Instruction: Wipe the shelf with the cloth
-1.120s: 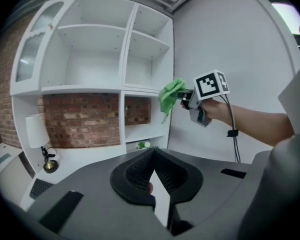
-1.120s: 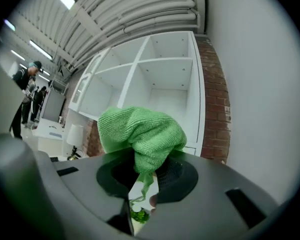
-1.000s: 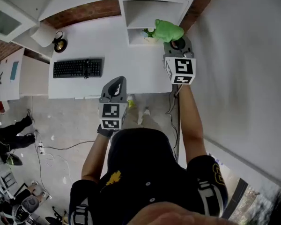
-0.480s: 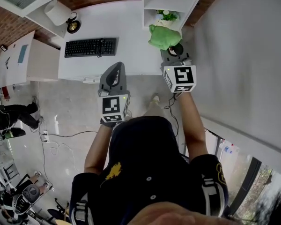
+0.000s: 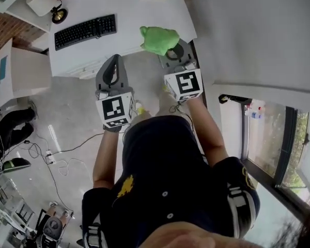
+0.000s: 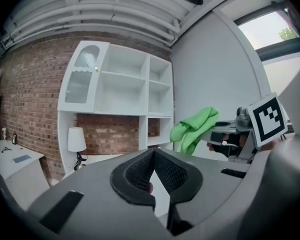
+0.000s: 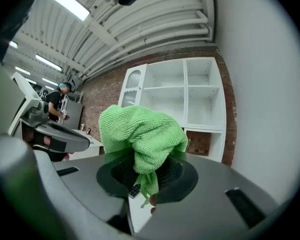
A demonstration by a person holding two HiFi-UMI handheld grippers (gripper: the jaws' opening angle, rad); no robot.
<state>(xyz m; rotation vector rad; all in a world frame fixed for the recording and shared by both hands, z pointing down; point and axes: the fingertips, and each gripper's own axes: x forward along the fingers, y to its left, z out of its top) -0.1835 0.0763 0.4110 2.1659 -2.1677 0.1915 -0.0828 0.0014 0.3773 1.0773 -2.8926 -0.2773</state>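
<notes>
L gripper held out fwd, arm bent, jaws closed tip-to-tip on nothing, w/ R gripper just beside it and slightly further fwd, jaws clamped on the bunched green cloth over the tabletop front edge, apart from the white shelf.

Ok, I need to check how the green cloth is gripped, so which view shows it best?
The right gripper view: the cloth fills the middle, bunched and pinched in the right gripper, its weave clear. The head view shows the cloth small, ahead of that gripper; the left gripper view shows it from the side.
</notes>
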